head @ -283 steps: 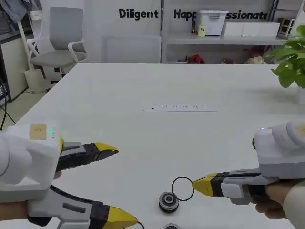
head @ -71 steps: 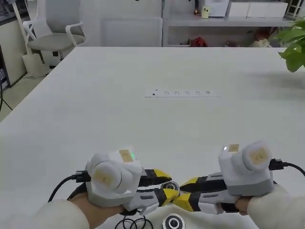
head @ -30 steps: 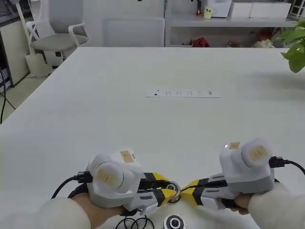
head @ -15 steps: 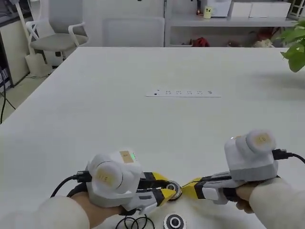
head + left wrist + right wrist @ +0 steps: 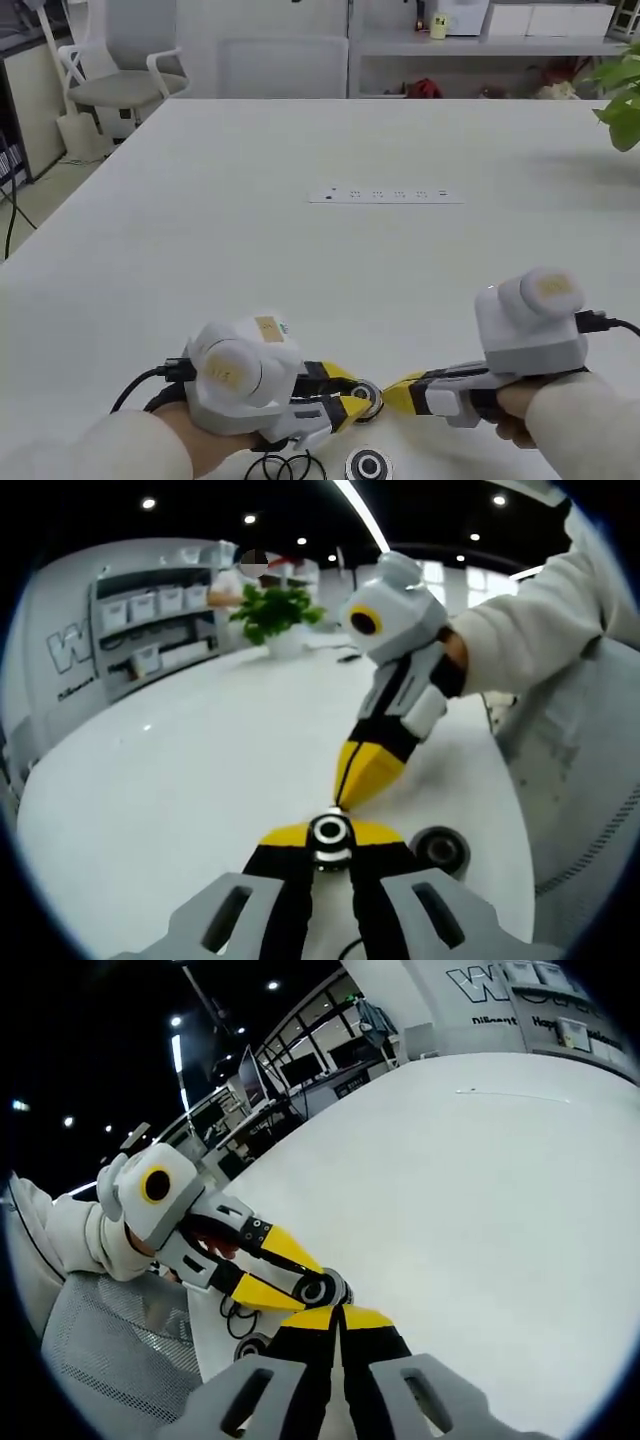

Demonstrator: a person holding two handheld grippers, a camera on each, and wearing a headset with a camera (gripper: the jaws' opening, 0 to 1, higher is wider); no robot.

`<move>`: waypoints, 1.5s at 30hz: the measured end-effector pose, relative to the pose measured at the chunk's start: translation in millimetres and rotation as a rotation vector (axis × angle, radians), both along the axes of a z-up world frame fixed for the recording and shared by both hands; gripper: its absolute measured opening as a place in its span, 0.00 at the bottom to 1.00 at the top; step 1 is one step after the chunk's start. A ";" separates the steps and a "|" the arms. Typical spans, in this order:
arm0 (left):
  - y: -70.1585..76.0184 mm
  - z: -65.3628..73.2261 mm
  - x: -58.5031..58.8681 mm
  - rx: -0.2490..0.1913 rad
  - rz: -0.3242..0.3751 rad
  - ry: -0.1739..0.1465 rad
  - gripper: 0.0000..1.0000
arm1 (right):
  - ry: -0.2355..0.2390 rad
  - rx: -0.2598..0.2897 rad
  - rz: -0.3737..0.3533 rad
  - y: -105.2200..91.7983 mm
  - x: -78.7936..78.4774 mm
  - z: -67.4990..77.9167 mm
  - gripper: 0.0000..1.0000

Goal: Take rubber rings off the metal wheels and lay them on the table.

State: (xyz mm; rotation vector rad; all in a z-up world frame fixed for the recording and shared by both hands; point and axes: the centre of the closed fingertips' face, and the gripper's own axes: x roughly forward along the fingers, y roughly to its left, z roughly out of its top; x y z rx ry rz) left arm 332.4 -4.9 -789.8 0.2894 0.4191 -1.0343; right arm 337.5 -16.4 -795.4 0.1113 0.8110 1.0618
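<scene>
left gripper [image 5: 331, 840] clamping wheel [image 5: 318, 1289], right gripper [image 5: 338, 1313] (closed)

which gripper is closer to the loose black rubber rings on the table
Left. The left gripper, shut on a small metal wheel, sits beside the black rubber rings; the right gripper is farther, beyond that wheel.
</scene>
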 end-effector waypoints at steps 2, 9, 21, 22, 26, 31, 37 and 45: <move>-0.3 -0.1 -0.1 0.000 -0.001 0.001 0.14 | 0.021 0.031 -0.006 3.9 -1.2 4.6 0.00; -0.8 0.0 0.0 0.003 0.000 -0.001 0.14 | -0.010 0.005 0.012 5.5 -1.2 3.9 0.00; -0.7 0.0 0.1 0.003 0.000 -0.003 0.14 | -0.031 -0.009 0.028 8.4 -2.0 4.7 0.00; -0.7 0.0 0.0 0.003 0.000 -0.003 0.14 | -0.030 -0.009 0.028 8.1 -1.8 4.6 0.00; -0.6 0.2 -0.1 -0.001 0.001 -0.005 0.14 | -0.033 -0.011 0.032 8.7 -2.3 5.5 0.00; -0.4 0.3 -0.1 -0.004 0.001 -0.005 0.14 | -0.035 -0.009 0.037 9.4 -3.1 6.2 0.00; -0.6 0.3 -0.4 -0.003 0.001 -0.006 0.14 | -0.042 -0.009 0.046 10.1 -3.9 7.5 0.00; -0.6 0.2 -0.8 -0.002 0.002 -0.007 0.14 | -0.046 -0.004 0.052 11.6 -4.8 9.1 0.00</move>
